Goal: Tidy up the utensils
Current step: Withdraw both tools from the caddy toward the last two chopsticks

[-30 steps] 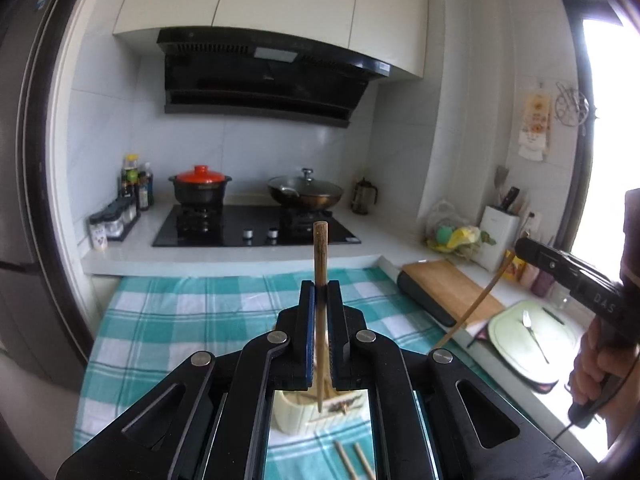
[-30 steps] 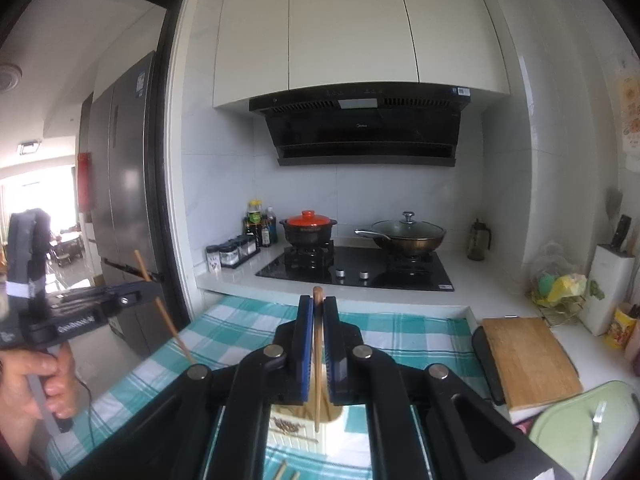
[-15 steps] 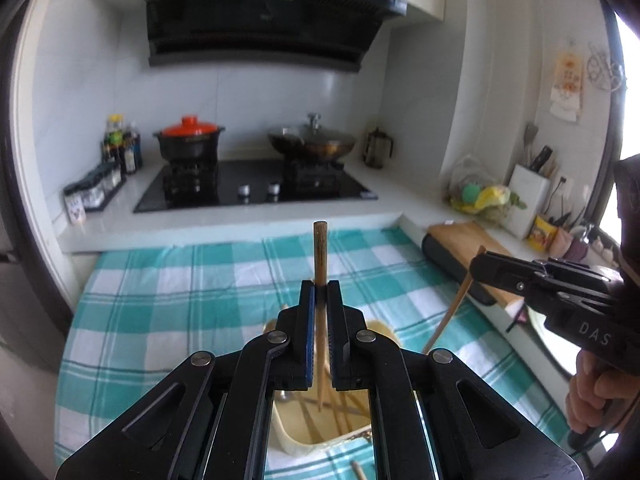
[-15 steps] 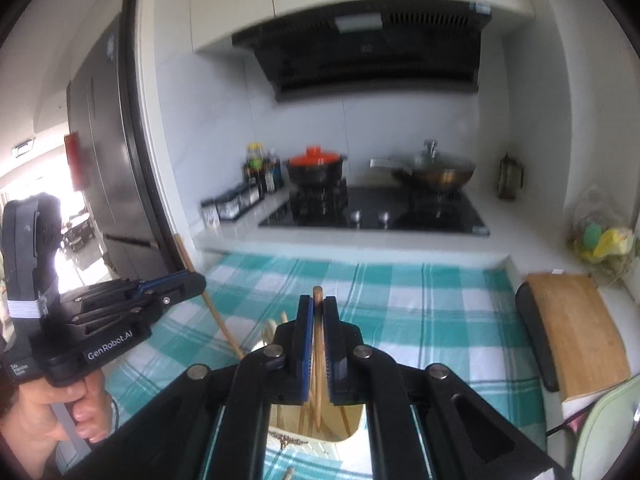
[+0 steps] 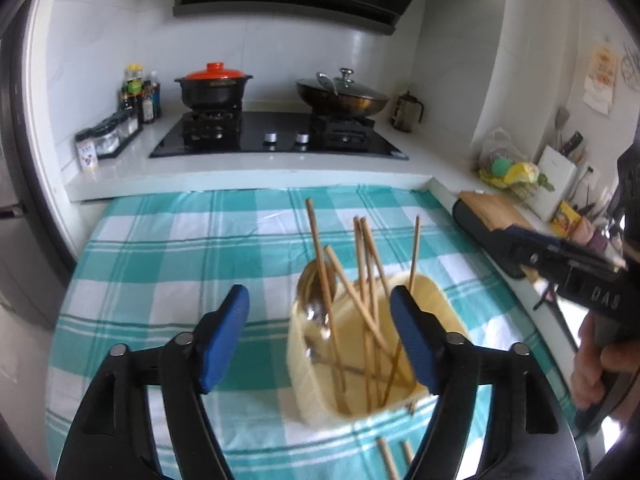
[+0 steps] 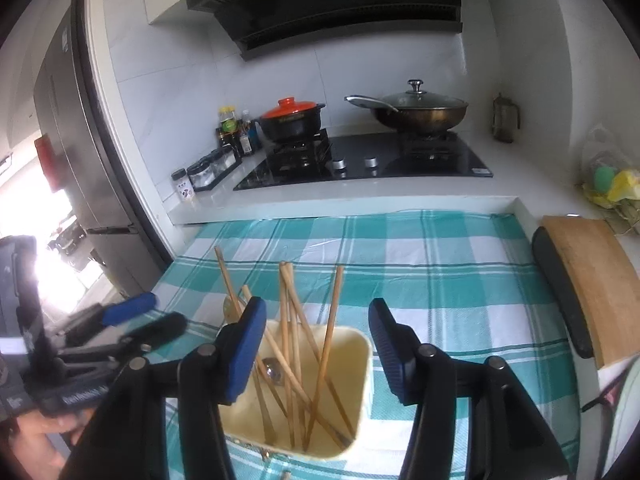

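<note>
Both grippers hang over a cream plastic utensil holder point(image 5: 432, 300) that stands on the surface under a teal-and-white checked tablecloth point(image 5: 168, 248). The left gripper point(image 5: 320, 336) is opening, its blue pads clear of everything; the right gripper point(image 6: 316, 344) is opening too, nothing pinched between its pads. Wooden chopsticks point(image 5: 362, 272) lean loose in the holder beside a metal spoon point(image 5: 314, 300). Only the left view shows two more chopsticks point(image 5: 386, 456) lying on the cloth in front of the holder, and the letters "DAS" on the other tool. Only the right view shows the hood's point(image 6: 340, 4) "Midea" badge and the grey refrigerator point(image 6: 76, 152). Behind, a red-lidded pot point(image 5: 214, 86) and a glass-lidded wok point(image 5: 344, 94) sit on the black hob.
</note>
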The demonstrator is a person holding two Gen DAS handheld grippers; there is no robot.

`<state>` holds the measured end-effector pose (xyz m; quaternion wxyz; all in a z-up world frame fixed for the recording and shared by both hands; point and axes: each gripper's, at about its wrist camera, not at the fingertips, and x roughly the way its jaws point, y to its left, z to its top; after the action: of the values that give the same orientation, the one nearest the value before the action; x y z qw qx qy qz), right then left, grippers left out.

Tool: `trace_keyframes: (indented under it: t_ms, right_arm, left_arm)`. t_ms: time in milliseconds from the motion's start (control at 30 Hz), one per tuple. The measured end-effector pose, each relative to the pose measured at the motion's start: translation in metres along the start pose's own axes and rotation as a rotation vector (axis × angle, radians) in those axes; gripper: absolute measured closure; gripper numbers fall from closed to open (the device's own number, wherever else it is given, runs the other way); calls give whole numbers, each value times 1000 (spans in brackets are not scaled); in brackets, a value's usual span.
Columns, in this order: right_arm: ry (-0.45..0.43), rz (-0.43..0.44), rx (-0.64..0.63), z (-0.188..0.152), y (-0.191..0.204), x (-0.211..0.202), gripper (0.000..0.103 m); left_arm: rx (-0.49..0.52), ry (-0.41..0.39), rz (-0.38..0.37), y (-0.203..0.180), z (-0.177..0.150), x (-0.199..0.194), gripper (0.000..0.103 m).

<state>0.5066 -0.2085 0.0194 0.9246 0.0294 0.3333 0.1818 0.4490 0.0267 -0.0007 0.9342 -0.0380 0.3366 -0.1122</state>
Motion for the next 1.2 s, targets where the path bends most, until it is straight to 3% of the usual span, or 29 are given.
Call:
trace_keyframes:
  t_ms: [200,367,567,767,1000,1200]
  right_arm:
    - [0,-84,-99,-29,2,-40,35]
    - [83,-139,-192,-70,5,-68,33]
    - [128,-202,-297,-126,13,-100,31]
    - [128,-225,-321,-183,22,-127,31]
    - [73,-209,-146,-241,15,-154,31]
    - [76,-262,-54,-274,1,-160,31]
  left_arm:
    - [154,108,61,-2,-49,-38,17]
    - [244,166,125,-3,-95,-72,12]
    - [166,148,88,-2,-137,-114,8]
    - [90,112,108,-11,-174,-132,6]
    - [-35,106,47,-16,-209,-130,6]
    - [-31,130,67,-23,-224,-118,6]
